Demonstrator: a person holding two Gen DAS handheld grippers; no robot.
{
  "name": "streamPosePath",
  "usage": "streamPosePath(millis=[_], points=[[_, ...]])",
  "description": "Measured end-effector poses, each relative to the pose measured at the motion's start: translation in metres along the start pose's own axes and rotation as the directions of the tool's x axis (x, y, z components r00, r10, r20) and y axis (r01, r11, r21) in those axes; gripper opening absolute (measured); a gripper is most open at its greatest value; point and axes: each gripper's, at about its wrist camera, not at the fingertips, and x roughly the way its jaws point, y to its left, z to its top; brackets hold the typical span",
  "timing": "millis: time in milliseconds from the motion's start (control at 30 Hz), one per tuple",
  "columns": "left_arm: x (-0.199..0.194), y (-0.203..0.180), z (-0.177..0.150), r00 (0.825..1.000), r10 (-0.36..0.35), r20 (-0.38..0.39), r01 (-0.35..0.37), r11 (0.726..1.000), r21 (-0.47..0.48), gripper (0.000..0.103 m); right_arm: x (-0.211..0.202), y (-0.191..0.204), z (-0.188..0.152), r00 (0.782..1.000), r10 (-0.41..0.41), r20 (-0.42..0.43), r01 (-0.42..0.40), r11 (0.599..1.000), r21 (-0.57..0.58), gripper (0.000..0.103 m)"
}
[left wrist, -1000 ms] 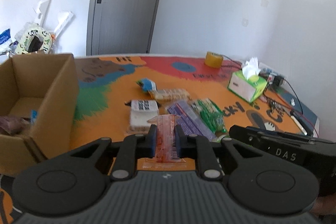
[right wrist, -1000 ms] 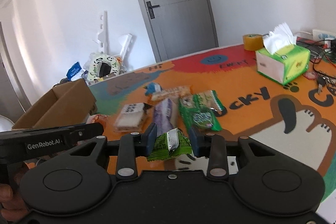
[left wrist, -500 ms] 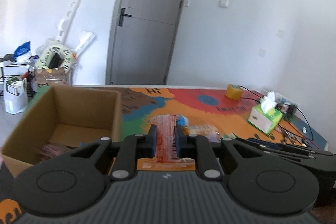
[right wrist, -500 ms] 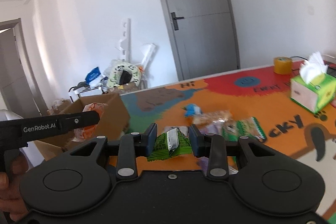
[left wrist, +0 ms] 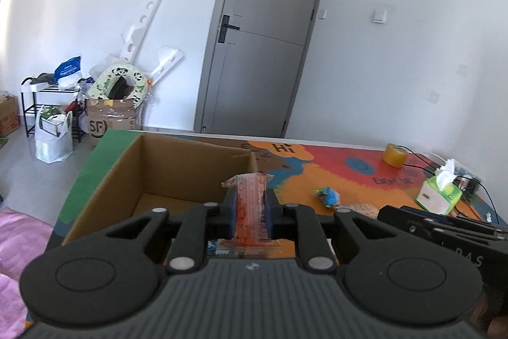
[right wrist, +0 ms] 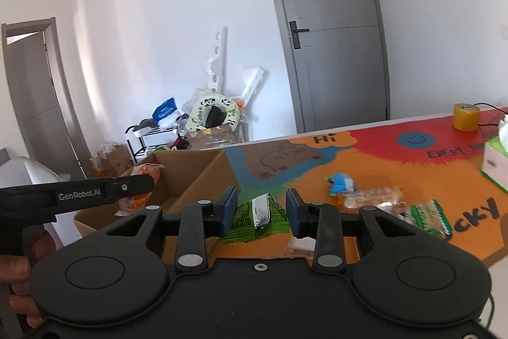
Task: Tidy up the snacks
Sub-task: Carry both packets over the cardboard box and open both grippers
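Left gripper [left wrist: 250, 213] clamped on orange packet [left wrist: 249, 205] near cardboard box [left wrist: 177, 167]; right gripper [right wrist: 261, 213] on green packet [right wrist: 260, 216], probably beside box.

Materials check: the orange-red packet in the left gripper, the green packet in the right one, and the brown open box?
Orange-red packet: looks like thin translucent plastic film, glossy, with a crimped top seal.
Green packet: likely printed plastic film with a silvery foil-like strip, crinkled.
Brown open box: corrugated cardboard, matte, with raw brown walls and folded edges.
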Motion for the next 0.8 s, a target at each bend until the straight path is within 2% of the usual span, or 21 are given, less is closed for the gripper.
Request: streamPosePath(millis=[267, 567, 800], points=[[0.012, 0.022, 0.003, 0.999, 0.032, -0.014, -0.032, 0.999, -0.033, 0.017, 0.014, 0.016, 0.007, 1.000, 0.025, -0.008, -0.025, 0.999, -0.024, 0.034], [0.009, 0.038, 0.009, 0.999, 0.049, -0.008, -0.049, 0.996, -0.072, 0.025, 0.027, 0.032, 0.015, 0.998, 0.056, -0.014, -0.056, 0.998, -0.035, 0.034], [-0.002, 0.056, 0.009, 0.997, 0.072, 0.010, -0.070, 0.992, -0.109, 0.040, 0.039, 0.057, 0.020, 0.995, 0.101, -0.021, -0.102, 0.993, -0.058, 0.034]])
